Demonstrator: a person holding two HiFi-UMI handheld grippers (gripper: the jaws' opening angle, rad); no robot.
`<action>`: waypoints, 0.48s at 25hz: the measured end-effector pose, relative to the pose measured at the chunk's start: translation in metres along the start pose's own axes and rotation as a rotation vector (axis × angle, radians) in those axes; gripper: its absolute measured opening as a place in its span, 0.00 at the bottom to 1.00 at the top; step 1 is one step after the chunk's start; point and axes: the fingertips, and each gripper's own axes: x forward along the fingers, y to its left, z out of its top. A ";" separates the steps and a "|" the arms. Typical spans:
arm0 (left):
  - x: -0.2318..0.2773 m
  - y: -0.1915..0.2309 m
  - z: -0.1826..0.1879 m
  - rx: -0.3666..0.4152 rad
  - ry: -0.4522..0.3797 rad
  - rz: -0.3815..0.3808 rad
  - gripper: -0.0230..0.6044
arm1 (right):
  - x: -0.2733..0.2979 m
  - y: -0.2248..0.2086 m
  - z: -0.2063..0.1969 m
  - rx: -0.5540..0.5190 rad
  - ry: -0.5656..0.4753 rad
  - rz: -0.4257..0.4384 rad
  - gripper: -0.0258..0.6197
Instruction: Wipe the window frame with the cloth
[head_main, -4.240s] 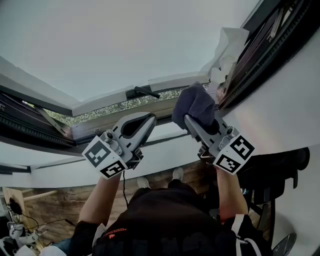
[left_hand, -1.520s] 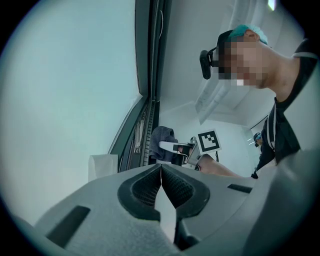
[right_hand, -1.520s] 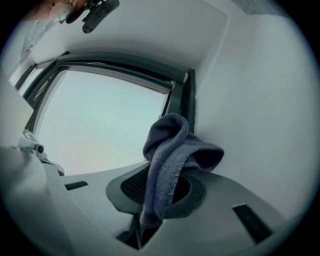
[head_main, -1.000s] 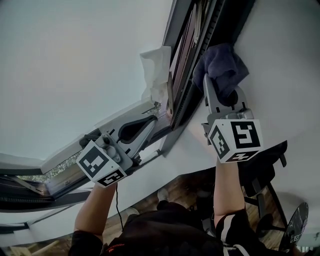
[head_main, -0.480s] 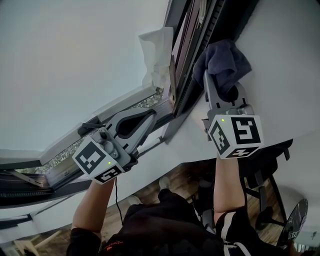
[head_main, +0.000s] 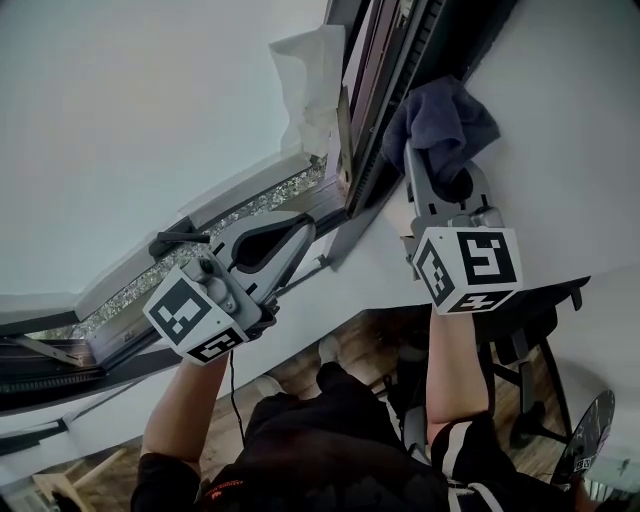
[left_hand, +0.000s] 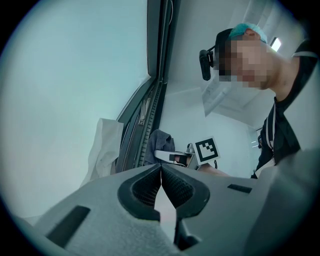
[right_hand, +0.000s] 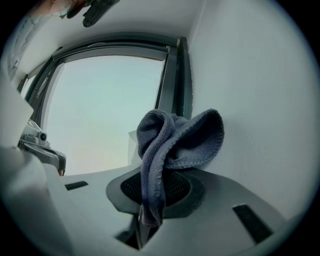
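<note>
**Cloth at the frame's right side, right gripper doing the work**

The window (head_main: 150, 120) fills the left of the head view as a pale pane. Beside it a white wall (head_main: 570, 120) takes up the right. Between them the dark frame (head_main: 405, 40) runs as a long upright member, slanting from the top edge down toward the sill. A wad of white paper (head_main: 305, 80) is tucked against the frame's glass side, and a black handle (head_main: 170, 240) sits on the lower sash.

The right gripper (head_main: 440, 175) is raised against this upright member. Its jaws are clenched on the cloth (head_main: 445, 125), a dark blue bundle that bulges out ahead of the tips. The bundle sits where frame meets wall. It looks pressed to that corner, though its own bulk hides the point of contact, so I would not swear to frame over wall.

The left gripper (head_main: 300, 232) hangs lower, near the sash corner and well apart from the cloth. Its jaws are closed tip to tip on nothing.

The coming stroke likely turns on one relation. The frame's long axis runs nearly in line with the right gripper, up and away from it. A push along that line should carry the cloth up the member. Only the right hand is placed to do it.
</note>
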 end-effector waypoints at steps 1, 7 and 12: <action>0.000 0.000 -0.002 -0.003 0.004 0.001 0.07 | 0.000 0.000 -0.004 0.003 0.007 0.001 0.12; 0.000 -0.001 -0.015 -0.018 0.024 0.001 0.07 | 0.000 0.004 -0.034 0.014 0.047 0.003 0.12; 0.000 -0.002 -0.027 -0.037 0.040 0.006 0.07 | 0.000 0.007 -0.055 0.024 0.078 0.009 0.12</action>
